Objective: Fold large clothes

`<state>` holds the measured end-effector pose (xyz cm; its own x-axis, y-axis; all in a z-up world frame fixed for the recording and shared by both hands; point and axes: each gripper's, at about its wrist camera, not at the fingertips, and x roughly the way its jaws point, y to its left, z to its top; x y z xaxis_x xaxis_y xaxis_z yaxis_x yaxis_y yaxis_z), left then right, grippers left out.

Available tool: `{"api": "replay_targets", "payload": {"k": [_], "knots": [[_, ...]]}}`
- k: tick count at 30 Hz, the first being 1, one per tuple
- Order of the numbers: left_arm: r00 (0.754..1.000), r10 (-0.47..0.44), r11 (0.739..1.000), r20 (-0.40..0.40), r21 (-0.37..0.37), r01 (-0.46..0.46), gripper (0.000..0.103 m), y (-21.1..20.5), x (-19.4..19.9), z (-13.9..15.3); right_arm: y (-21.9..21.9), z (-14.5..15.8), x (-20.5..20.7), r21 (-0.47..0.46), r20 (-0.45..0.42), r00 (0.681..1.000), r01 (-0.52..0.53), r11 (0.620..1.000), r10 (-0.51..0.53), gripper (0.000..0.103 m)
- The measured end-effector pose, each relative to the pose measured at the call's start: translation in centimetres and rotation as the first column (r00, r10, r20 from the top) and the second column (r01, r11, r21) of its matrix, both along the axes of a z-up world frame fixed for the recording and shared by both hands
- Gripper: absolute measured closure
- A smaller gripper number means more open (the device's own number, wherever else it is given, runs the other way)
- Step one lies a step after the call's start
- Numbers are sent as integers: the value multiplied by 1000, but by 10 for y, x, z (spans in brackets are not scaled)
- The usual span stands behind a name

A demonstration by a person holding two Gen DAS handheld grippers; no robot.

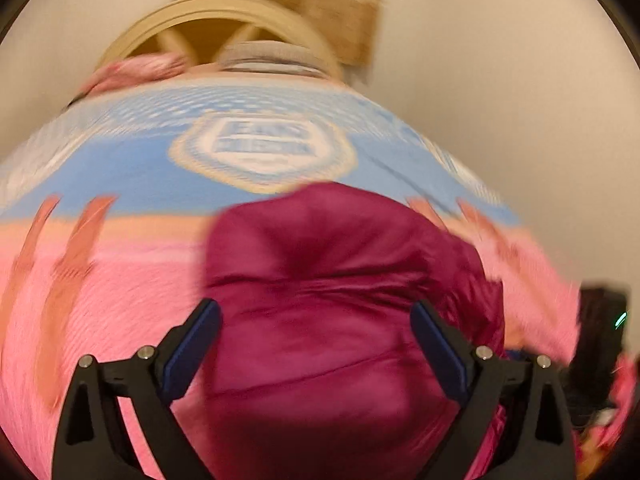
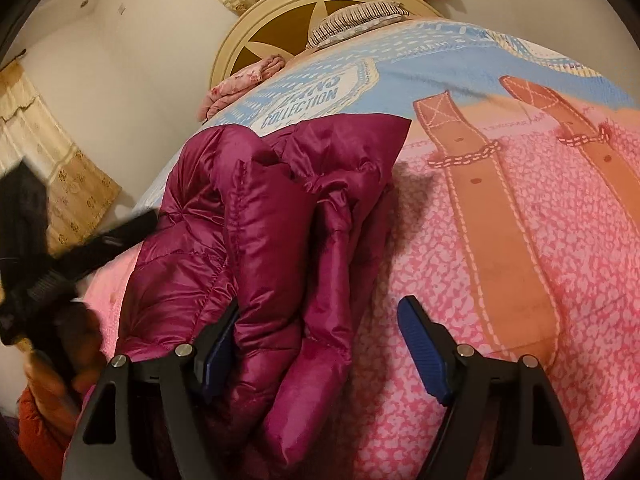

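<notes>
A magenta puffer jacket [image 2: 256, 216] lies bunched and partly folded on the pink and blue bedspread [image 2: 460, 264]. In the right wrist view my right gripper [image 2: 320, 344] is open, with the jacket's near fold between and beside its left finger. The left wrist view is blurred: the jacket [image 1: 332, 292] fills the middle, and my left gripper [image 1: 316, 340] is open just above it. The left gripper also shows in the right wrist view [image 2: 60, 264] as a dark blurred shape at the jacket's left edge.
A round cream headboard [image 2: 320, 4] stands at the far end of the bed, with a striped pillow [image 2: 356, 20] and a pink folded cloth [image 2: 244, 80] beside it. Patterned curtains [image 2: 60, 168] hang at the left wall.
</notes>
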<state>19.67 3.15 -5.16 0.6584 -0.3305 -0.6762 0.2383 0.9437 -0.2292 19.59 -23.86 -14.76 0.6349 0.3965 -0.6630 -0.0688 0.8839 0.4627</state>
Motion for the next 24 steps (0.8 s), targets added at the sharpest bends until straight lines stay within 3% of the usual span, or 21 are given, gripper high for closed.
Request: {"api": "replay_targets", "payload": {"k": [3, 8, 11, 15, 17, 18, 20, 24], "knots": [[995, 81, 995, -51, -60, -84, 4, 37, -3, -10, 4, 0, 2, -14, 2, 1000, 0, 1000, 0, 27], [992, 42, 996, -123, -69, -51, 4, 36, -6, -51, 14, 2, 5, -40, 0, 1000, -30, 999, 30, 29], [981, 31, 974, -189, -213, -72, 2, 50, 2, -71, 14, 0, 6, -20, -4, 999, -46, 999, 46, 37], [987, -11, 986, -163, -166, -16, 2, 39, 1, -70, 18, -1, 6, -3, -10, 999, -53, 999, 53, 44], [984, -83, 981, -159, -187, 53, 11, 30, 1, -68, 19, -1, 5, 2, -22, 999, -46, 999, 46, 49], [978, -132, 972, -162, -215, 96, 26, 26, 0, -67, 20, 1, 4, 3, -29, 999, -41, 999, 41, 51], [976, -156, 972, -150, -200, 125, 32, 16, -5, -62, 26, 7, -1, 19, -49, 998, -49, 999, 50, 68], [969, -209, 964, -135, -198, 181, 43, 0, -15, -46, 25, 24, -26, -1, -43, 999, -32, 999, 32, 77]]}}
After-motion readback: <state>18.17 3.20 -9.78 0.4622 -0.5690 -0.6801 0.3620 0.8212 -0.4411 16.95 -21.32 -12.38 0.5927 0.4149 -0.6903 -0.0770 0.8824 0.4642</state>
